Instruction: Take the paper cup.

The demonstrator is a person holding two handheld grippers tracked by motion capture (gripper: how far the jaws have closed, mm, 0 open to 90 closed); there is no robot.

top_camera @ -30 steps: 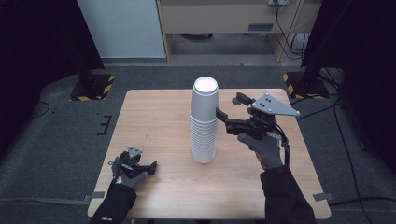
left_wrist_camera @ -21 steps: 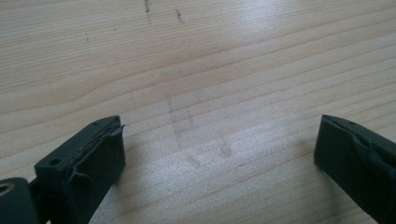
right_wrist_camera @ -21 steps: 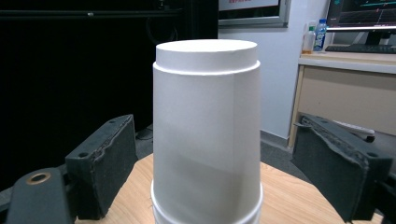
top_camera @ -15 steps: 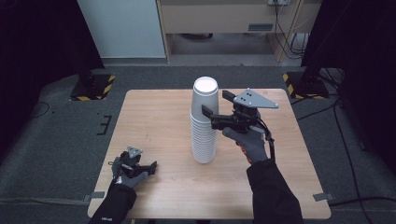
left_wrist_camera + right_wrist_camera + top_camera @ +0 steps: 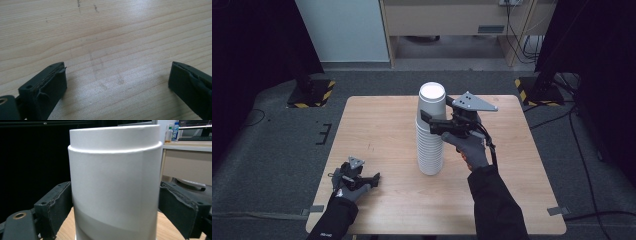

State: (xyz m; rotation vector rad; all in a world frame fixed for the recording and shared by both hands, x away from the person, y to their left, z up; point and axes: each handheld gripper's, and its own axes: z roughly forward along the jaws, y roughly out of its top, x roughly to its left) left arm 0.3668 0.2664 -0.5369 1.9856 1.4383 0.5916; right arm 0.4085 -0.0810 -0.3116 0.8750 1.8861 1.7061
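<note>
Dark floor surrounded a pale wooden table (image 5: 377, 125), where a tall stack of white cups (image 5: 430, 135) stood upside down near the middle. Its top cup (image 5: 115, 185) sat between the jaws of the right claw (image 5: 428, 120), a pad at each side, though whether they pressed it could not be told. At the near edge, well apart, the left claw (image 5: 373, 180) rested released on bare wood.
</note>
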